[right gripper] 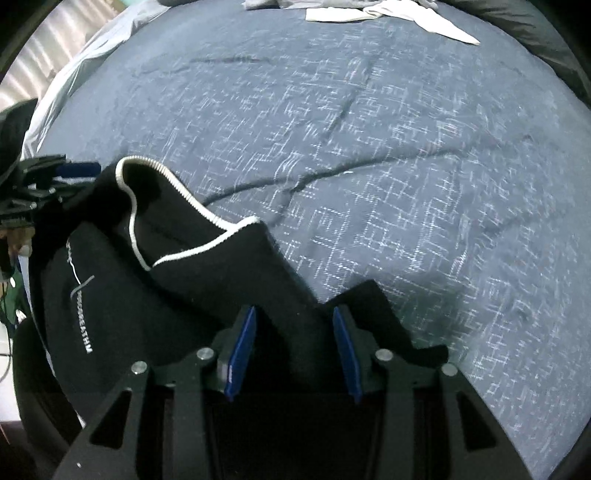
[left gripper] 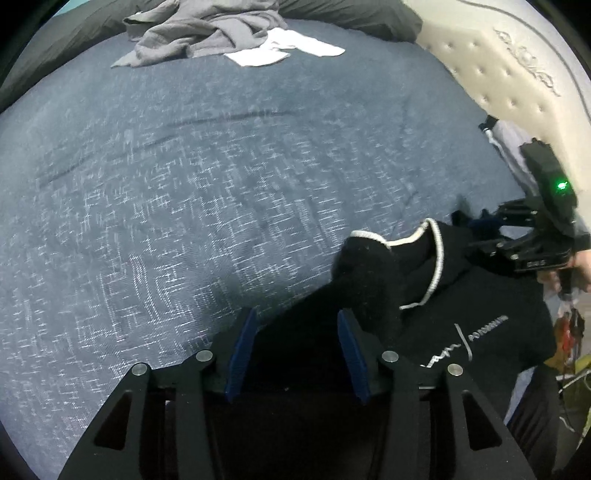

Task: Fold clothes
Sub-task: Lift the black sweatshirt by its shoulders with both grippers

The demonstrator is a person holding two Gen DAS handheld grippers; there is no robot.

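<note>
A black hooded top (left gripper: 461, 306) with white trim and white lettering hangs between my two grippers above the blue bed cover; it also shows in the right wrist view (right gripper: 207, 269). My left gripper (left gripper: 297, 325) has its blue pads apart with black cloth lying between them. My right gripper (right gripper: 293, 325) stands the same way, pads apart with black cloth between them. In the left wrist view the right gripper (left gripper: 476, 223) sits at the far right by the top's shoulder. In the right wrist view the left gripper (right gripper: 79, 170) sits at the far left.
The blue patterned bed cover (left gripper: 207, 192) spreads below, also in the right wrist view (right gripper: 406, 166). A grey garment (left gripper: 199, 33) and a white cloth (left gripper: 284, 48) lie at the far end. A padded headboard (left gripper: 509, 81) stands at right.
</note>
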